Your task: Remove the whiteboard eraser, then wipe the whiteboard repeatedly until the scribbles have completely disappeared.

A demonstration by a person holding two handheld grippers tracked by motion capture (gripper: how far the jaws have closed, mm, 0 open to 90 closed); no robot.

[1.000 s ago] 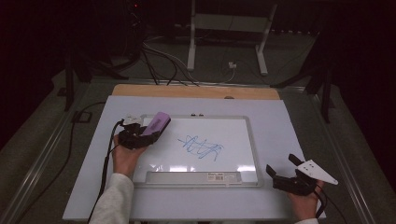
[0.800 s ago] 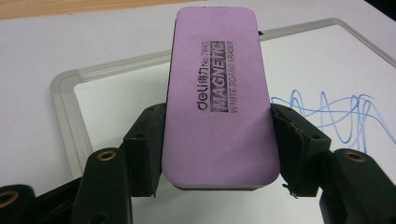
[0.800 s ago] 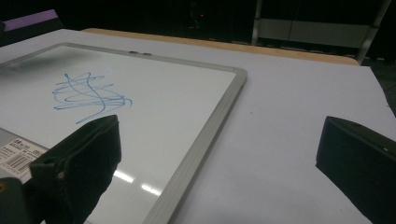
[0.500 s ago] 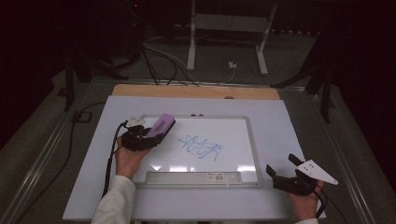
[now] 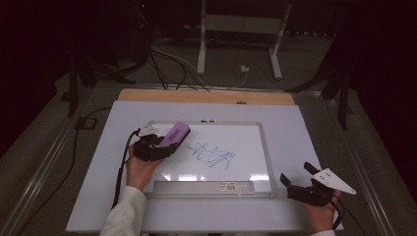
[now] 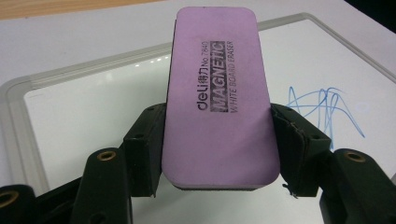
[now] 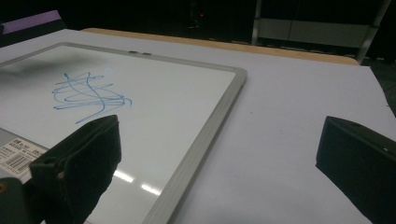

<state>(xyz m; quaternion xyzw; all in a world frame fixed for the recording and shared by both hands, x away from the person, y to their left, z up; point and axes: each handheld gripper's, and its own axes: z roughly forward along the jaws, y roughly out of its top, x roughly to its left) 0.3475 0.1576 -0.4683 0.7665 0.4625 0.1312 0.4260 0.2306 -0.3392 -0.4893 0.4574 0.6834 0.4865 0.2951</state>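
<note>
The left gripper (image 5: 164, 142) is clamped on a purple eraser (image 5: 175, 133), its two black jaws pressing against the long sides of the block near its back end, as the left gripper view shows close up. The eraser (image 6: 218, 93) carries dark print reading "MAGNETIC WHITE BOARD ERASER" along its top face, and its front end sticks out well past the jaws. In the high view the eraser sits over the upper left part of the whiteboard (image 5: 246, 135), angled toward the board's far edge; whether its underside touches the white surface cannot be told. A blue scribble (image 5: 212, 156) lies near the middle of the board, just to the right of the eraser and apart from it. The board is a white panel in a pale grey frame with a tray (image 5: 204, 187) along its near edge, and it rests on a light table top (image 5: 295, 123) with a wooden strip (image 5: 206, 96) at its far side. The right gripper (image 5: 301, 178) is held at the near right corner of the table, outside the board's frame, with its jaws spread wide and nothing between them. In the right gripper view the jaws stand far apart over the bare table beside the frame (image 7: 205, 140), with the scribble (image 7: 86, 95) off to the left.
</note>
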